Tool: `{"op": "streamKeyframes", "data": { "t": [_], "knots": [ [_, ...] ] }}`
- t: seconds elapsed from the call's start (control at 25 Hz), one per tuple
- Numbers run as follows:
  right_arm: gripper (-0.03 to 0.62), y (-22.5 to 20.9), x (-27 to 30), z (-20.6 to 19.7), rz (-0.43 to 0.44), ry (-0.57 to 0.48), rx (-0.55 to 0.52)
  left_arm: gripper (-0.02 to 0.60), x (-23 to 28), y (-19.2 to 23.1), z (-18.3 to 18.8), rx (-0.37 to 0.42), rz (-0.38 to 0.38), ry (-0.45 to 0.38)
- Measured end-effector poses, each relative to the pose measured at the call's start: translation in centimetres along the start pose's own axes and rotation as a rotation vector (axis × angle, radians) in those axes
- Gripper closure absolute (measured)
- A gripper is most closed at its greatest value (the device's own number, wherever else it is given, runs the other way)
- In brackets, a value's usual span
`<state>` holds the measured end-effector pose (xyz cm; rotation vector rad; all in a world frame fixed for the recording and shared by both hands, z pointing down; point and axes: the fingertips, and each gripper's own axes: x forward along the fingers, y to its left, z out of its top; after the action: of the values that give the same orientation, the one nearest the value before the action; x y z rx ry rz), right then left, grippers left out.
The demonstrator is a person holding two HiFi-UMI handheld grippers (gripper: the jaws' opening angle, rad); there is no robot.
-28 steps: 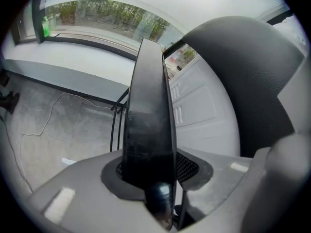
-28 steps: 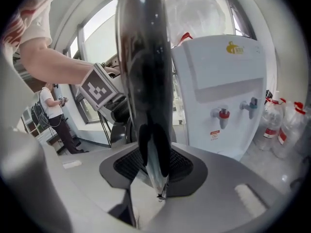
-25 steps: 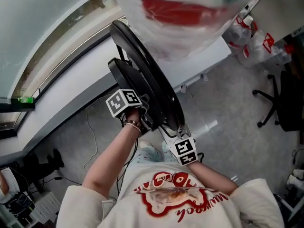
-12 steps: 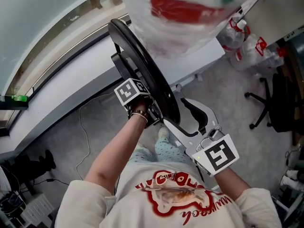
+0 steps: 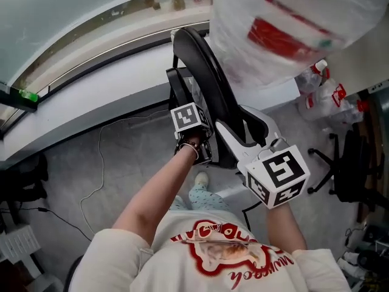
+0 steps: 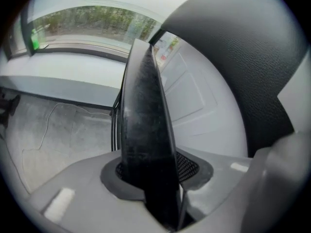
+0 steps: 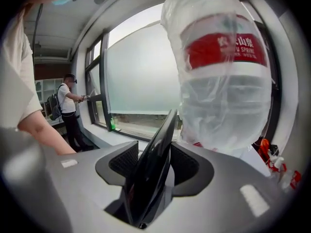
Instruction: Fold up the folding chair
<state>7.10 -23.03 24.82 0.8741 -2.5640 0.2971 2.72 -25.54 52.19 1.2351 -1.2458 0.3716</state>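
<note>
Holding the black folding chair (image 5: 209,87) up on edge, just before the white window ledge (image 5: 109,81)
Gripping one thin panel of it tight between the shut jaws of the left gripper (image 6: 148,176), as a second ago; catching a second panel with the right gripper (image 5: 243,129), jaws partly apart and just closing onto that edge, pads against it; raised since the earlier frame from low by the lap to beside the bagged water bottle (image 5: 285,35) and nearer the head camera, above grey floor (image 5: 121,157)
</note>
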Motion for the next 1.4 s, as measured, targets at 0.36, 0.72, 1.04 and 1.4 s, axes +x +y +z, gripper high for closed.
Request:
{"op": "streamKeyframes", "data": {
  "t": [0.36, 0.72, 1.04, 1.4],
  "knots": [
    [0.304, 0.8, -0.6, 1.0, 0.008, -0.043, -0.1, 0.357, -3.8, -0.4, 0.0, -0.021, -0.285, -0.018],
    [0.375, 4.9, -2.6, 5.9, 0.015, -0.301, -0.202, 0.574, -25.4, -3.9, 2.2, 0.177, -0.583, -0.631],
    [0.566, 15.9, -2.5, 4.6, 0.187, -0.365, -0.119, 0.581, -36.8, -2.9, -4.3, 0.62, -0.322, -0.901],
    [0.566, 27.1, -5.8, -0.4, 0.351, -0.343, -0.024, 0.581, -41.5, 3.1, -13.3, 0.646, -0.31, -0.892]
  ]
}}
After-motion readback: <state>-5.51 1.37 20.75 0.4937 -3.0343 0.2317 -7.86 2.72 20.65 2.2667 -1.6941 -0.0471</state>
